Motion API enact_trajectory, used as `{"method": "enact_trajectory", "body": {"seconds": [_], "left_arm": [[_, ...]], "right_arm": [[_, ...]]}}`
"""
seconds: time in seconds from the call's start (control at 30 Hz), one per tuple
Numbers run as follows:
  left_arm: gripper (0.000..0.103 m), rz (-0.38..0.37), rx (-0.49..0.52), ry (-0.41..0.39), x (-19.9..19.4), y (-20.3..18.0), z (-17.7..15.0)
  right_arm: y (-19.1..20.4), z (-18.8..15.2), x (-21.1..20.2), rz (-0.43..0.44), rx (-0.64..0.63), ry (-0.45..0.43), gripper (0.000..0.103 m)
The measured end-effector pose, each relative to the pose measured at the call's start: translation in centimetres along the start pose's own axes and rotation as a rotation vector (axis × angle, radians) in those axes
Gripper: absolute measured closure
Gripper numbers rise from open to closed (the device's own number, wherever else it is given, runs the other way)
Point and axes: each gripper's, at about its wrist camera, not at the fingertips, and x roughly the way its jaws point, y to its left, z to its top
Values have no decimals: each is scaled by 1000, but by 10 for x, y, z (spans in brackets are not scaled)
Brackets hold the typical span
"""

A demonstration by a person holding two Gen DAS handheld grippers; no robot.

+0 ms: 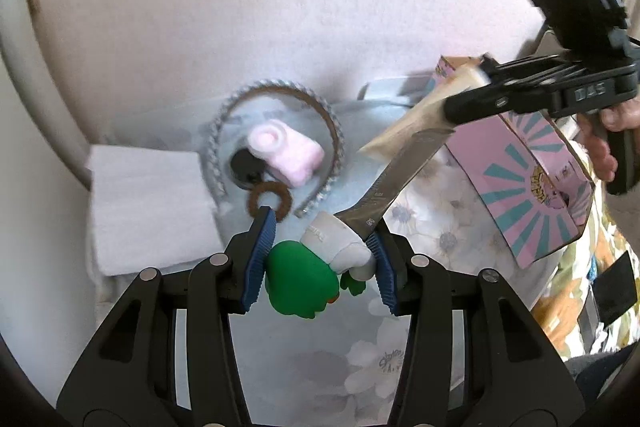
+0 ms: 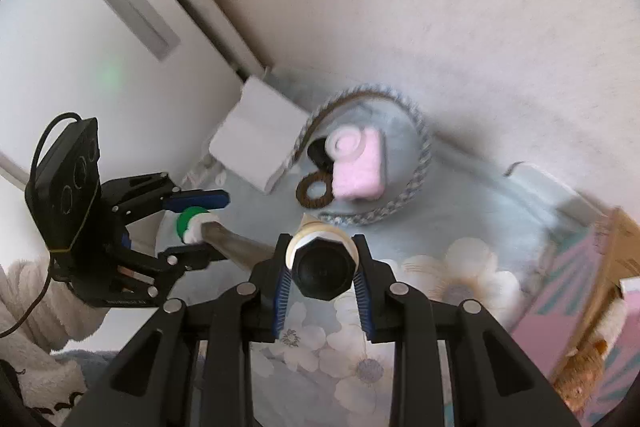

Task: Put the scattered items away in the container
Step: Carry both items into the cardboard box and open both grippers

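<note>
The left gripper (image 1: 320, 259) clamps a green duck (image 1: 298, 285); the right gripper (image 2: 320, 267) pinches a black-handled brush (image 2: 322, 269), both lifted just before the headband (image 1: 276, 143). The box (image 1: 532, 171) lies right of it; next, carry both there and release.

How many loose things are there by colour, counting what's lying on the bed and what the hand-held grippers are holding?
Pink: 1, toy camera
Brown: 1, hair tie
Silver: 1, headband
Black: 1, small round item
White: 1, foam block
Green and white: 1, toy
Silver and beige: 1, knife
Total: 7
</note>
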Motion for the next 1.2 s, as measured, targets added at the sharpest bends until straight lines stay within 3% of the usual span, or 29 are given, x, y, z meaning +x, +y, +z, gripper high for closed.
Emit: {"method": "enact_trajectory", "body": {"seconds": [0.13,0.3,0.57,0.83,1.0,1.2], "left_arm": [[60,-1,-4,-28,-19,-4,13],[60,-40,61,-72,-35,-30,35],[60,-178,188,-93,-19,-109,84],[60,-274,294,-44,19,-202,113],[60,-313,357,3,41,-245,109],[60,-319,372,49,61,-267,101]], "right_arm": [[-1,-8,-56,-45,33,-90,77],[0,-34,-119,-129,90,-185,76],[-6,-108,-180,-312,217,-193,77],[-29,-168,-182,-417,358,-163,77],[-49,-189,-172,-413,410,-149,77],[-66,-198,-165,-393,444,-159,77]]}}
